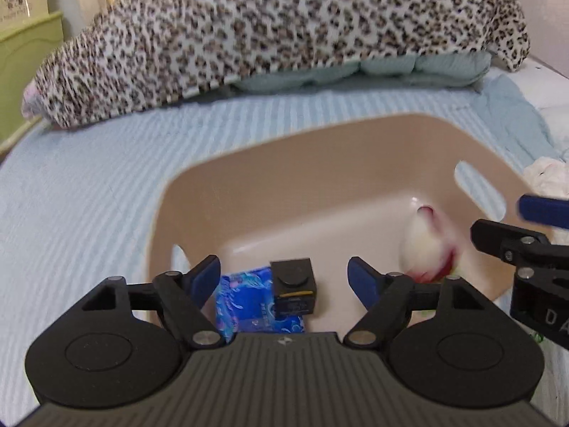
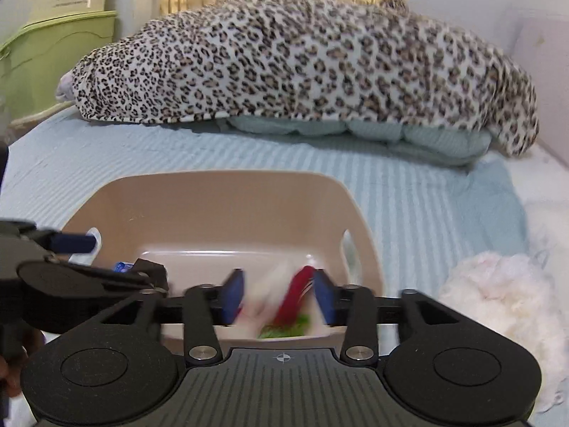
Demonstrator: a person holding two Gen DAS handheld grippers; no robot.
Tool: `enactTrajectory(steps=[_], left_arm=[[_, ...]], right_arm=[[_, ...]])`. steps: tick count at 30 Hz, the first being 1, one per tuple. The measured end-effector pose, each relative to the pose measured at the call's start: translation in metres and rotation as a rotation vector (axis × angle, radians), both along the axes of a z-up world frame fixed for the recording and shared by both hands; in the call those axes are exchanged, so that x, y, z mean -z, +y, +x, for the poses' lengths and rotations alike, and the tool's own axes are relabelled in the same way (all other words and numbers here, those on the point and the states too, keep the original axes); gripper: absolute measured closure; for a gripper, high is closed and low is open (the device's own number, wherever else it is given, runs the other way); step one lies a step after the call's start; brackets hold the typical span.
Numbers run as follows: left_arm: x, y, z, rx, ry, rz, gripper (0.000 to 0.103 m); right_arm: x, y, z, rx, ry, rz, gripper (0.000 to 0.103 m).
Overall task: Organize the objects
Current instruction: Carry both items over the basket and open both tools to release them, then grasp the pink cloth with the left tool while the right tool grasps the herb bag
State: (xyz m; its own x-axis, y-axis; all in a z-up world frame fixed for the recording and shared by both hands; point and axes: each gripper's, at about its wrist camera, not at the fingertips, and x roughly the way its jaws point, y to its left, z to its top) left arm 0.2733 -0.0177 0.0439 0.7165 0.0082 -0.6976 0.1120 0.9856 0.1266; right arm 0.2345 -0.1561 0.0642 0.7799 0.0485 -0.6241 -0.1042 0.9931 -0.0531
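Observation:
A beige plastic basket sits on the blue striped bed cover. Inside it lie a blue patterned packet and a small black box. My left gripper is open over the basket's near side, above these two. A blurred white, red and green object is in the basket's right part. In the right wrist view this object lies between the open fingers of my right gripper, over the basket. I cannot tell whether the pads touch it.
A leopard-print blanket lies over pale green bedding at the back. A white fluffy item lies right of the basket. A green cabinet stands at the left.

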Motion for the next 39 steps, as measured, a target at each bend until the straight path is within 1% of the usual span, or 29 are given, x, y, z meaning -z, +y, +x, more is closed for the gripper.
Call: enactTrajectory(steps=[2,4,6,8,10,11,12,13,15,17,23,26,30,34,36,39], left_arm=[[-0.009,0.002,-0.008,0.003,-0.017,-0.006,0.017],[-0.018,0.006,-0.020,0.008,-0.026,-0.029,0.015],[-0.026,0.009,-0.032,0.016,-0.034,-0.044,0.011],[-0.032,0.010,-0.047,0.024,-0.045,-0.050,0.010],[-0.035,0.013,-0.061,0.024,-0.046,-0.051,0.010],[-0.035,0.015,-0.068,0.022,-0.043,-0.055,0.010],[-0.035,0.016,-0.074,0.018,-0.036,-0.061,0.010],[-0.034,0.018,-0.080,0.016,-0.029,-0.067,0.010],[-0.030,0.022,-0.090,0.024,-0.005,-0.082,0.009],[-0.024,0.025,-0.099,0.033,0.016,-0.094,0.008],[-0.001,0.028,-0.122,0.040,0.068,-0.094,0.008],[0.011,0.024,-0.128,0.051,0.086,-0.079,0.008],[0.023,0.018,-0.128,0.063,0.105,-0.061,0.008],[0.032,0.013,-0.122,0.066,0.123,-0.064,0.008],[0.038,0.010,-0.118,0.063,0.136,-0.061,0.008],[0.046,0.007,-0.113,0.057,0.142,-0.066,0.005]], right_arm=[[-0.009,-0.005,-0.010,0.001,-0.014,0.025,0.041],[-0.018,-0.011,-0.022,-0.002,-0.027,0.046,0.029],[-0.024,-0.015,-0.036,0.008,-0.056,0.035,0.024],[-0.028,-0.019,-0.049,0.026,-0.085,0.015,0.023],[-0.030,-0.025,-0.063,0.031,-0.086,0.031,0.021],[-0.029,-0.027,-0.069,0.037,-0.083,0.042,0.018],[-0.028,-0.030,-0.075,0.044,-0.077,0.052,0.011],[-0.026,-0.033,-0.081,0.049,-0.071,0.061,0.006],[-0.020,-0.038,-0.090,0.050,-0.045,0.070,0.001],[-0.011,-0.041,-0.096,0.052,-0.016,0.074,0.000],[0.016,-0.047,-0.112,0.068,0.029,0.044,0.000],[0.028,-0.048,-0.116,0.063,0.043,0.042,0.000],[0.046,-0.047,-0.117,0.047,0.071,0.020,0.000],[0.064,-0.044,-0.113,0.036,0.110,0.003,0.000],[0.072,-0.043,-0.108,0.032,0.130,0.010,0.000],[0.085,-0.042,-0.100,0.031,0.155,0.031,0.000]])
